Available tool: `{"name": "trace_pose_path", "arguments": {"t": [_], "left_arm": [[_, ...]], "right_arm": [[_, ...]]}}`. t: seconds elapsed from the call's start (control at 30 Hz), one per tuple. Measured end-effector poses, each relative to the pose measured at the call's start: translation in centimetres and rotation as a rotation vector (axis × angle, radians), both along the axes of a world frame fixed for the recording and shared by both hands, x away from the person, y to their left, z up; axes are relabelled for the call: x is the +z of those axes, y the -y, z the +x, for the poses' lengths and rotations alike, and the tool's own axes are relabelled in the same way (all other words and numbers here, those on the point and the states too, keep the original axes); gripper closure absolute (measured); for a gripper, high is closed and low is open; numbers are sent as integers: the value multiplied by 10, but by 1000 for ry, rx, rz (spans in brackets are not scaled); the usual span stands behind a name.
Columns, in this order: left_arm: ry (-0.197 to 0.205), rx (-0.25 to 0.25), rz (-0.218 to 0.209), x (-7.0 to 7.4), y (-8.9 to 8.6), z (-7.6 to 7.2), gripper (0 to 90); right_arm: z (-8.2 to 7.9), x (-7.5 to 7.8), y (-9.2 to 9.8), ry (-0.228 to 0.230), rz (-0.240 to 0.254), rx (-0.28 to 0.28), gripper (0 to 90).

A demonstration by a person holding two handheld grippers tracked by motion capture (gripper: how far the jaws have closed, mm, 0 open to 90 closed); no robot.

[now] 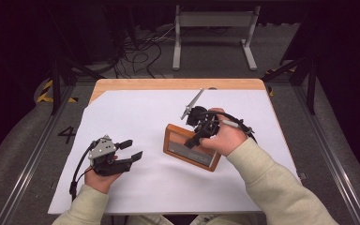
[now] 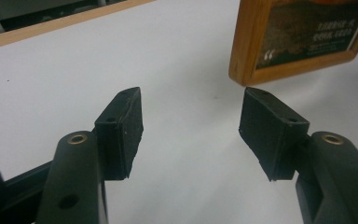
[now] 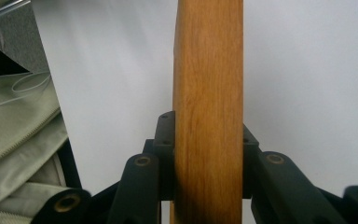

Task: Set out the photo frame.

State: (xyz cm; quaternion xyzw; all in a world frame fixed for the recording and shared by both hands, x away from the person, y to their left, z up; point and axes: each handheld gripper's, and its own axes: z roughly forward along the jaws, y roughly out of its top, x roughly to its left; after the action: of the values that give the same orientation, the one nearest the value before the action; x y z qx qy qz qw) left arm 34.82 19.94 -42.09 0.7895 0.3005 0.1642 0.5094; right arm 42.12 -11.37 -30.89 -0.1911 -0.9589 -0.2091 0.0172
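High view: the wooden picture frame is sitting on the white sheet, right of centre, one edge tipping up where the right gripper is clamping it. The left gripper is idling to the frame's left, jaws apart and holding nothing.

Left gripper view: the frame's corner is showing just past the spread jaws.

Right gripper view: both jaws are pressing the frame's edge. I'm guessing it's stiff, light, with a breakable front, so gripping the wood rim makes sense. No containers around.
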Motion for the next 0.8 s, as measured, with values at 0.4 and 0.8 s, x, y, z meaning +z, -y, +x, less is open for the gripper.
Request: {"name": "trace_pose_path", "arguments": {"t": [0.4, 0.8], "left_arm": [[-17, 25, -10, -2, -9, -4, 396], [-15, 23, -13, -2, -9, -4, 396]], "right_arm": [[32, 8, -4, 82, -85, 222, 714], [45, -21, -17, 65, -181, 368, 714]]}}
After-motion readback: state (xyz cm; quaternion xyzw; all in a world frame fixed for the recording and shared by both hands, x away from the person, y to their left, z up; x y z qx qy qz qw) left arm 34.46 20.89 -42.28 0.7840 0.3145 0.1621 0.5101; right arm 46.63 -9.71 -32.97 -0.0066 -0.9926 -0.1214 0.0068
